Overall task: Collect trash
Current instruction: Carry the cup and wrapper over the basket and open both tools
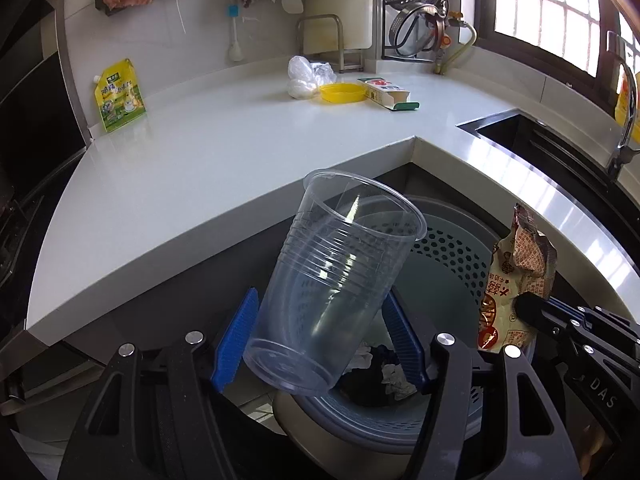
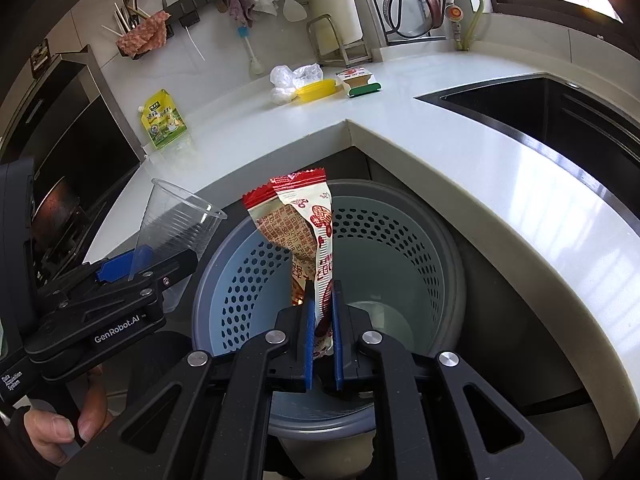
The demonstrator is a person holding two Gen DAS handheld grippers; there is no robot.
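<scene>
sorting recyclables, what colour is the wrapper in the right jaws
The snack wrapper is cream with red print and a red crimped top edge, clearest in the right wrist view.

Bright window (image 1: 560, 12) daylight, counter (image 1: 200, 168) glare, fisheye-warped dark edges.

"genrobot.ai" and "data acquisition system" stand on the left gripper (image 2: 168, 256); "das" on the right gripper (image 1: 532, 312); wrapper (image 2: 308, 236) print unreadable.

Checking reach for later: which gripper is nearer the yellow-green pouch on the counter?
Left. The left gripper hangs closer to the pouch; the right gripper sits farther right, over the bin.
</scene>
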